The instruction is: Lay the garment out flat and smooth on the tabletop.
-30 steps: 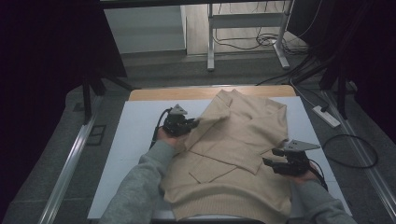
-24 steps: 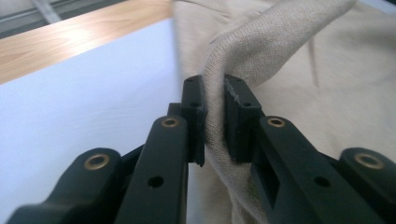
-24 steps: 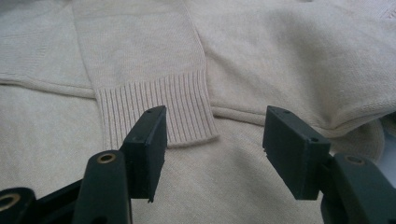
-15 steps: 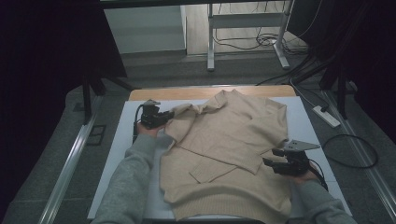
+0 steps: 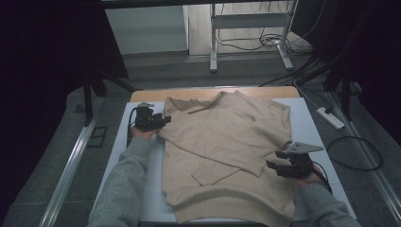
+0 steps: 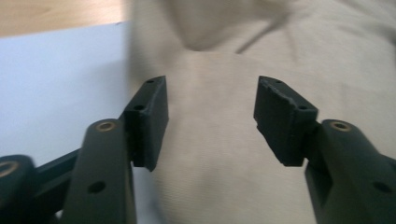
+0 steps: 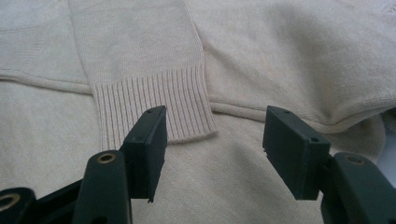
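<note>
Beige sweater (image 5: 227,156) lying spread on the white surface (image 5: 317,130), left gripper (image 5: 163,120) hovering at its left shoulder edge, jaws just opening, right gripper (image 5: 274,161) resting near its right side, one sleeve folded across the chest

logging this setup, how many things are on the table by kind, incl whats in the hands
beige sweater: 1
white mat under it: 1
black grippers, left gripper and right gripper: 2
total: 4

High view overhead, facing forward-down; both gripper views close, low over sweater (image 5: 227,151), shared by all.
</note>
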The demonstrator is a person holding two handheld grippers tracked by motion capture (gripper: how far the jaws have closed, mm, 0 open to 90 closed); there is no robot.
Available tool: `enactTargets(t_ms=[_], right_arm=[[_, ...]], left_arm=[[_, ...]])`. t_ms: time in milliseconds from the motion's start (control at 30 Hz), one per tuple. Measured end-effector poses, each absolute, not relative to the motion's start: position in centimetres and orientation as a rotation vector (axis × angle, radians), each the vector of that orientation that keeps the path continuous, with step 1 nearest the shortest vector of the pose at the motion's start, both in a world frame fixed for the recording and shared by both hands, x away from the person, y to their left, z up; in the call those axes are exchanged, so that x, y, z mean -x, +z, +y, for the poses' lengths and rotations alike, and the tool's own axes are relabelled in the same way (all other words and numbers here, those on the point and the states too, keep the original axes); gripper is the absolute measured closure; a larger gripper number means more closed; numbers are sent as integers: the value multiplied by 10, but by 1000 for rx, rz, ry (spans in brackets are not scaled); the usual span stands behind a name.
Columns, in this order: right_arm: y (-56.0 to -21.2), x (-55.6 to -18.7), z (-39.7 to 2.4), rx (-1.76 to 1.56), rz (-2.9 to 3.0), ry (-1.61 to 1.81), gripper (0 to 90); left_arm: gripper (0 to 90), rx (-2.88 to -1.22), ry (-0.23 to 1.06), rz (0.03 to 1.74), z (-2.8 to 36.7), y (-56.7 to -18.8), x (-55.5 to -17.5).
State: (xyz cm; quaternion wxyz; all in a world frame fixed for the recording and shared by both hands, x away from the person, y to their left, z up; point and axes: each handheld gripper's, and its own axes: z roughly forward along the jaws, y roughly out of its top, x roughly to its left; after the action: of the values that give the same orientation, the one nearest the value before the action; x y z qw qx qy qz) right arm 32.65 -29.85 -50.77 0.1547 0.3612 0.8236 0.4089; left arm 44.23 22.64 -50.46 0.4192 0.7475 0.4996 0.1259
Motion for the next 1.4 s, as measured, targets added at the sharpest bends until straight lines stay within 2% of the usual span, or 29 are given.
enactTargets(t_ms=[167, 367, 567, 867, 1067, 1400], right_arm=[[-508, -326, -298, -1035, 2363, 1167, 399], [-508, -326, -298, -1036, 2364, 1163, 397], [-508, -326, -300, -1043, 2356, 1158, 393], [-507, -320, -320, -1109, 2286, 1079, 383], [-513, -314, -342, -1237, 2220, 1008, 375], [-521, -319, -337, -1275, 2252, 951, 361]], left_arm=[[402, -1990, 296, 1134, 207, -501, -425], [378, -2037, 259, 1060, 193, -504, -409], [352, -2071, 278, 1025, 189, -505, -390], [307, -2090, 323, 1040, 204, -506, -353], [303, -2104, 287, 1085, 218, -517, -328], [327, -2171, 197, 1122, 212, -534, -327]])
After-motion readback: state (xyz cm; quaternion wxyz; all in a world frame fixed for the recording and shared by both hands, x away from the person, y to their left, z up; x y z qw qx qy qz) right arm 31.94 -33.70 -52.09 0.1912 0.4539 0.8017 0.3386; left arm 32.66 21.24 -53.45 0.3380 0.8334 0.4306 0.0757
